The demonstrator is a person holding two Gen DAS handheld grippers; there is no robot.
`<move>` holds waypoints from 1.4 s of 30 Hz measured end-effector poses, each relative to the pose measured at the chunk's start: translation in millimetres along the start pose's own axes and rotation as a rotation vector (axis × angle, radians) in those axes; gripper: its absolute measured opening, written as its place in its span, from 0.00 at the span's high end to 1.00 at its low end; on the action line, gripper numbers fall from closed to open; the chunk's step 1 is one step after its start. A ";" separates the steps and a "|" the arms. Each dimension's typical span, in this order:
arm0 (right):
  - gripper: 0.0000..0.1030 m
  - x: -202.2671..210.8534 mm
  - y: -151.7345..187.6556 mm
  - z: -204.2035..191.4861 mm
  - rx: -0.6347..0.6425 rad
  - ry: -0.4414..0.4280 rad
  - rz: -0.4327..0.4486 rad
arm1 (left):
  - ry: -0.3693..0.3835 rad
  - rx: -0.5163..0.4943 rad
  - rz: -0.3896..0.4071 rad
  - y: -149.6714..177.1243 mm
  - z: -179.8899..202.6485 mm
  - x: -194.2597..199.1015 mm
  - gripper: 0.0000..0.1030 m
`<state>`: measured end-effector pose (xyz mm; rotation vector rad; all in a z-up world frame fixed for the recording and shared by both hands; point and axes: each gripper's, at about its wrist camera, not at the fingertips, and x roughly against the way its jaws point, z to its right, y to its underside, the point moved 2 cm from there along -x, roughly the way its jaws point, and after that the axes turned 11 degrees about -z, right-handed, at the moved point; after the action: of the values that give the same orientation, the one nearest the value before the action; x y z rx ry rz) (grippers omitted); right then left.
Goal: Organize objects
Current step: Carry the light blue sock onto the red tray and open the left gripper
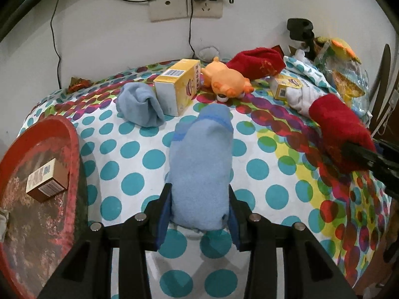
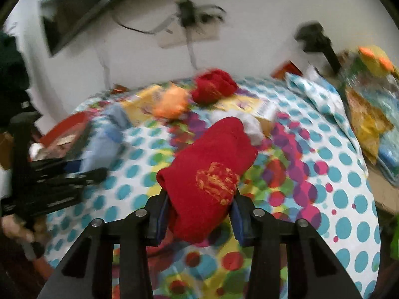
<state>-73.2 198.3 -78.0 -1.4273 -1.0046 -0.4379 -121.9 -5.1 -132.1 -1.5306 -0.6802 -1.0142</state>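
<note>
In the left wrist view my left gripper [image 1: 199, 214] is shut on a light blue sock [image 1: 200, 164], whose cuff points away over the dotted cloth. A second light blue sock [image 1: 139, 107] lies bunched beside a yellow box [image 1: 178, 84]. In the right wrist view my right gripper [image 2: 200, 211] is shut on a red sock [image 2: 212, 172] with a gold print, lifted over the cloth. The same red sock [image 1: 341, 129] and right gripper show at the right edge of the left view. Another red sock [image 2: 214, 86] lies near the wall. The right view is blurred.
A red tray [image 1: 74, 134] at the left holds a small brown box [image 1: 47, 183]. An orange plush toy [image 1: 227, 81], a white sock [image 1: 303, 98], a small box [image 1: 281, 84] and a pile of bags [image 1: 344, 67] sit toward the back right. Cables hang from wall sockets [image 1: 185, 6].
</note>
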 end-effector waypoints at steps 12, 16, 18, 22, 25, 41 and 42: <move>0.62 -50.7 -48.1 -29.1 0.027 0.050 -0.097 | 0.035 0.036 0.021 1.5 -5.0 0.0 0.60; 0.62 -74.2 -63.3 -33.4 0.025 0.073 -0.135 | 0.046 0.049 0.026 2.3 -7.4 0.4 0.60; 0.62 -77.8 -65.7 -35.5 0.027 0.085 -0.129 | 0.039 0.047 0.028 2.9 -6.5 0.6 0.60; 0.62 -79.3 -64.8 -38.4 0.041 0.108 -0.104 | 0.043 0.059 0.034 3.1 -8.3 1.0 0.62; 0.62 -75.5 -64.8 -37.7 0.034 0.110 -0.086 | 0.061 0.073 0.039 3.6 -11.5 1.4 0.63; 0.62 -75.6 -66.2 -34.5 0.011 0.119 -0.087 | 0.062 0.107 0.029 2.8 -19.8 18.1 0.66; 0.62 -75.4 -66.3 -34.9 0.012 0.120 -0.086 | 0.062 0.103 0.037 3.3 -20.6 22.5 0.66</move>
<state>-155.3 132.0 -91.2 -1.3348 -0.9718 -0.5731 -113.6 -28.1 -113.6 -1.4114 -0.6481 -0.9799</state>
